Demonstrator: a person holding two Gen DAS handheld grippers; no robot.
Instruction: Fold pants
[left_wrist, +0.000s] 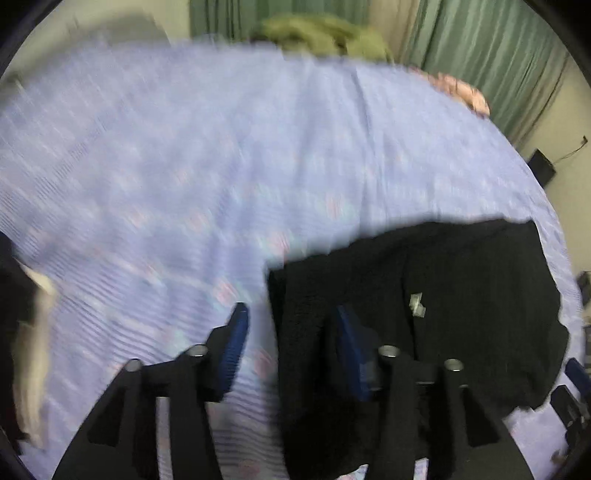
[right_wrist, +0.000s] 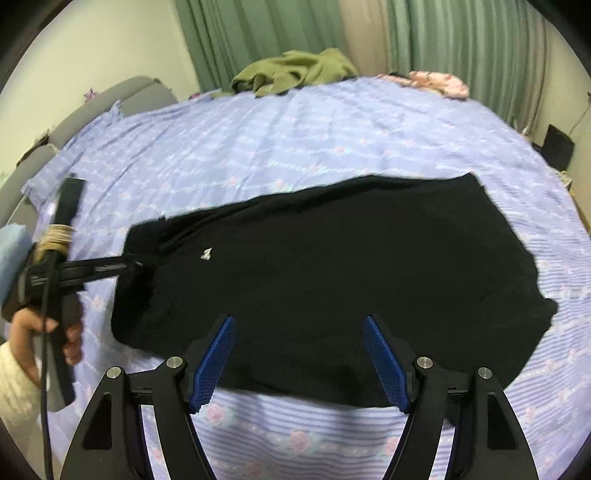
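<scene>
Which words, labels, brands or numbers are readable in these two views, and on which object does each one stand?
No text can be read.
Small white tag on the black pants: too small to read.
White print on the left gripper body, right wrist view: too blurred to read.
Bedsheet: flower pattern only, no words.

Black pants (right_wrist: 332, 280): folded into a broad flat slab, lying centre to 3 o'clock, small white tag at 9 o'clock.
</scene>
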